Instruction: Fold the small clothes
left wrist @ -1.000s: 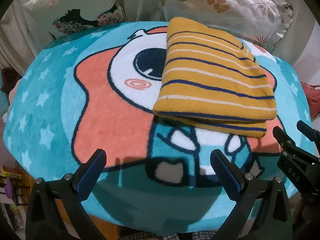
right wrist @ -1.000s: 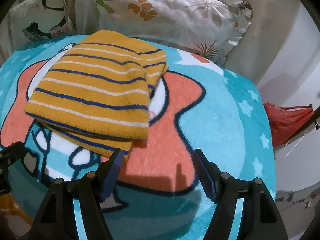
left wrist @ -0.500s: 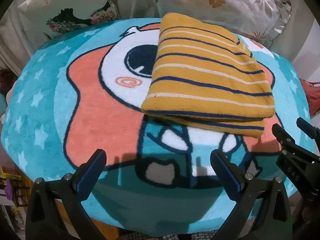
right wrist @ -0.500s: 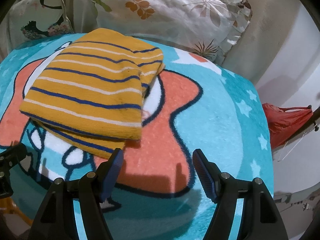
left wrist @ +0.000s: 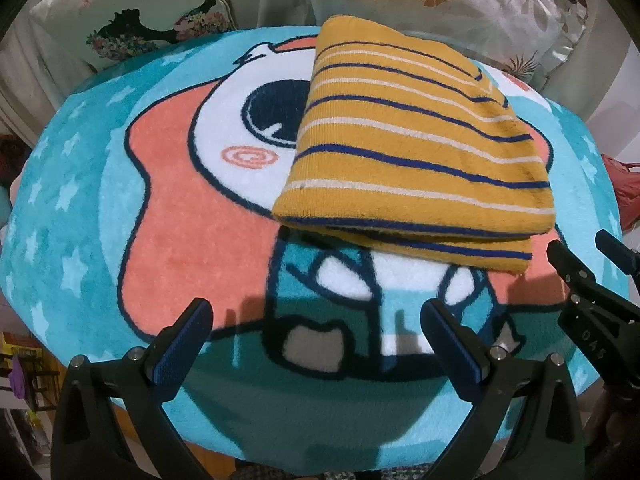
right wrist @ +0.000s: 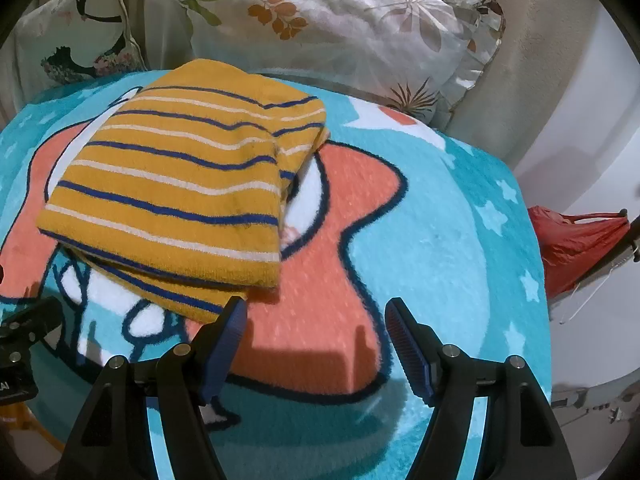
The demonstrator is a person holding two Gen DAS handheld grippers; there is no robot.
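Observation:
A mustard-yellow garment with navy and white stripes (left wrist: 416, 152) lies folded into a thick rectangle on the teal cartoon blanket (left wrist: 80, 200). It also shows in the right wrist view (right wrist: 172, 196). My left gripper (left wrist: 316, 328) is open and empty, hovering near the blanket's front edge, short of the garment. My right gripper (right wrist: 314, 328) is open and empty, with its left finger just in front of the garment's near right corner. The right gripper also shows at the right edge of the left wrist view (left wrist: 588, 256).
Two printed pillows (right wrist: 336, 28) (left wrist: 132, 12) lean against the sofa back behind the blanket. A red plastic bag (right wrist: 576, 244) hangs off to the right, beyond the blanket's edge.
Both views have drifted slightly, so the garment sits a little lower and nearer in the frames. The garment itself has not moved and both grippers stay open.

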